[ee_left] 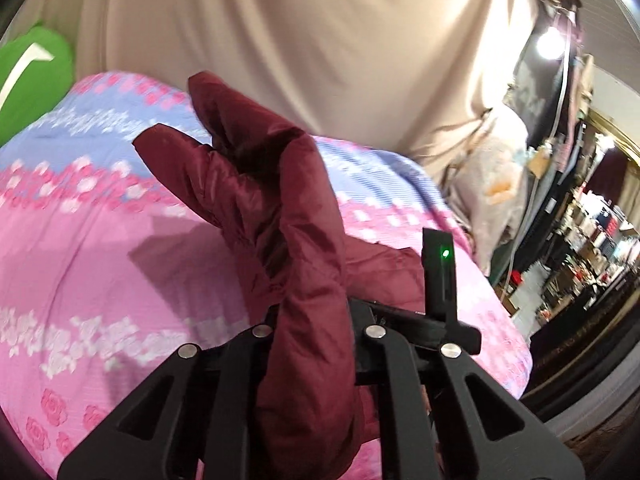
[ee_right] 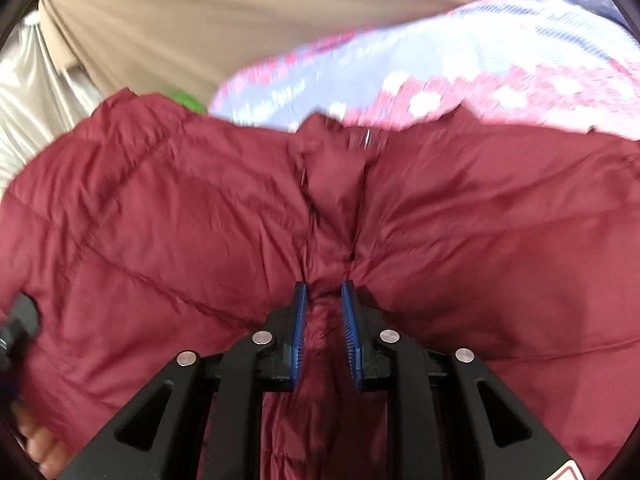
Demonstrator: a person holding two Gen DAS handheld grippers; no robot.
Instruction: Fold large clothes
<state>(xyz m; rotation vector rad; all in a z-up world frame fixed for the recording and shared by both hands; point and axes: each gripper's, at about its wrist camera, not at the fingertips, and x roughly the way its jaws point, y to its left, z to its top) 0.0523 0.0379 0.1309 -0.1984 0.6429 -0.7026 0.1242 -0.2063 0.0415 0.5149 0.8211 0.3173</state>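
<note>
In the left wrist view we see a bright green cushion with a white stripe (ee_left: pixel 34 76) at the upper left edge, partly cut off by the frame, and behind the bed a wide beige cloth backdrop (ee_left: pixel 304 40) hanging in soft folds. At the right edge a bright lamp (ee_left: pixel 550 44) glares above cluttered shelves (ee_left: pixel 600 248) too blurred for us to make out. The bed itself wears a pink and lilac floral bedspread (ee_left: pixel 88 248) with rows of white and rose-coloured blossoms, and on it lies the dark red quilted puffer jacket (ee_right: pixel 168 216), which fills most of the right wrist view and hides much of the bedspread there. In the left wrist view a sleeve or fold of that jacket stands up through the centre of the frame, blocking our sight of the bed behind it and covering the fingertips. The left gripper (ee_left: pixel 316 344) points forward and somewhat downward, its jaws drawn nearly together on that raised fold, which runs up between the black linkages. The right gripper (ee_right: pixel 324 320) also tilts downward over the jacket's middle; its blue ribbed pads (ee_right: pixel 350 332) stand a narrow way apart and pinch a bunched ridge of red fabric between them. At the lower left edge of the right wrist view we glimpse the fingers of a hand (ee_right: pixel 40 436), blurred.
</note>
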